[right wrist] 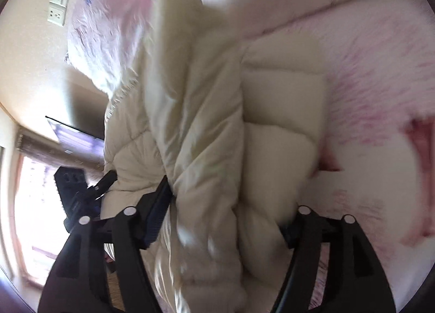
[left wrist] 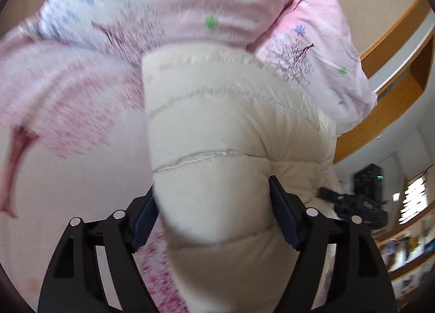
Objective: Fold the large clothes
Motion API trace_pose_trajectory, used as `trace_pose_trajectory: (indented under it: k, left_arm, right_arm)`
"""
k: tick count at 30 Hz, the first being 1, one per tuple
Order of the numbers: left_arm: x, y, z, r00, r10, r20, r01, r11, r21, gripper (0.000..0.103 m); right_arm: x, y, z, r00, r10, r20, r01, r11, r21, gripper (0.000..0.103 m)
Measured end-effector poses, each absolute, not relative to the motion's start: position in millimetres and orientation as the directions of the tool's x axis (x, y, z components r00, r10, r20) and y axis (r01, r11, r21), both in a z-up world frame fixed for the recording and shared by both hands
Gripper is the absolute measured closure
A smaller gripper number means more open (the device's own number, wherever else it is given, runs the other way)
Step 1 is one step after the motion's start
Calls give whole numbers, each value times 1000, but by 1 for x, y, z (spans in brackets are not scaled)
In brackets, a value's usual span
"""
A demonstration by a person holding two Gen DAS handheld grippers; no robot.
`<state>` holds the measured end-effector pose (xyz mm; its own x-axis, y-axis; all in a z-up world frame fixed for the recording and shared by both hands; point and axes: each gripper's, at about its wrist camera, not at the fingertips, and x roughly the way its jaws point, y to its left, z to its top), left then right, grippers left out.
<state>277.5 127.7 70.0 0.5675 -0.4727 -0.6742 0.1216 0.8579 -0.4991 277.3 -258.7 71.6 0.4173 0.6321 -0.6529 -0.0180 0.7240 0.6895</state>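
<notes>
Where the left wrist view looked down its fingers, the left gripper (left wrist: 213,217) stood released, jaws spread wide either side of a cream quilted jacket (left wrist: 217,128) whose puffy, stitched panels bulged up the frame's centre, probably just set down to lie for folding on the pink floral bedsheet (left wrist: 68,122), a matching pillow (left wrist: 320,49) at upper right. Through the right wrist view, the right gripper (right wrist: 225,217) likewise stood released, its pads flanking but seemingly not pinching the bunched, creased cream padding filling the centre.
</notes>
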Motion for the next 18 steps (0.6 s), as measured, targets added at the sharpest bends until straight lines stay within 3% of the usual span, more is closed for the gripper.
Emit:
trace_pose_trajectory:
  k: [4, 6, 11, 18]
  left_arm:
    - [247, 121, 98, 674, -345, -654, 135, 927, -350, 24]
    - [225, 110, 111, 718, -313, -622, 167, 945, -282, 23]
    - [187, 67, 119, 740, -324, -590, 286, 945, -160, 20]
    - [181, 26, 86, 690, -277, -669, 360, 933, -16, 20]
  right_arm:
    - [226, -272, 120, 632, 419, -651, -35, 856, 516, 34]
    - [199, -258, 138, 672, 422, -608, -122, 873, 471, 46]
    - [154, -201, 142, 626, 474, -619, -302, 880, 367, 60]
    - [181, -176, 91, 507, 400, -763, -243, 916, 319, 68]
